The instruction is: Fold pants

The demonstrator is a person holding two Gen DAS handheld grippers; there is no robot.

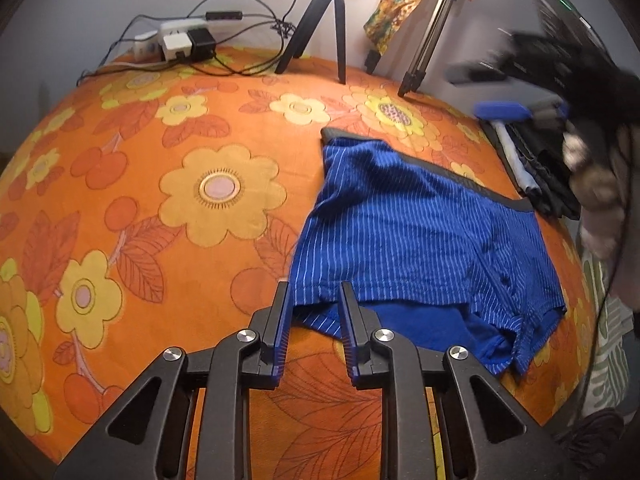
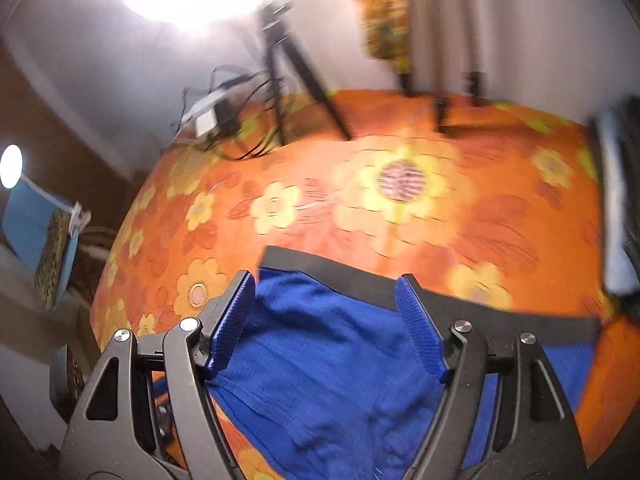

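Observation:
Blue pinstriped shorts (image 1: pixel 420 240) with a dark waistband lie flat on the orange flowered cloth (image 1: pixel 180 200). My left gripper (image 1: pixel 314 292) is open, its tips at the near left leg hem, with nothing between them. My right gripper (image 2: pixel 326 292) is open wide above the shorts (image 2: pixel 320 360) near the waistband, empty. It also shows blurred in the left wrist view (image 1: pixel 520 92), raised at the far right above the table.
A black tripod (image 1: pixel 324 24) and a metal tripod (image 1: pixel 432 28) stand at the back. A power strip with cables (image 1: pixel 180 40) lies back left. Folded dark clothes (image 1: pixel 532 168) are stacked at the right edge.

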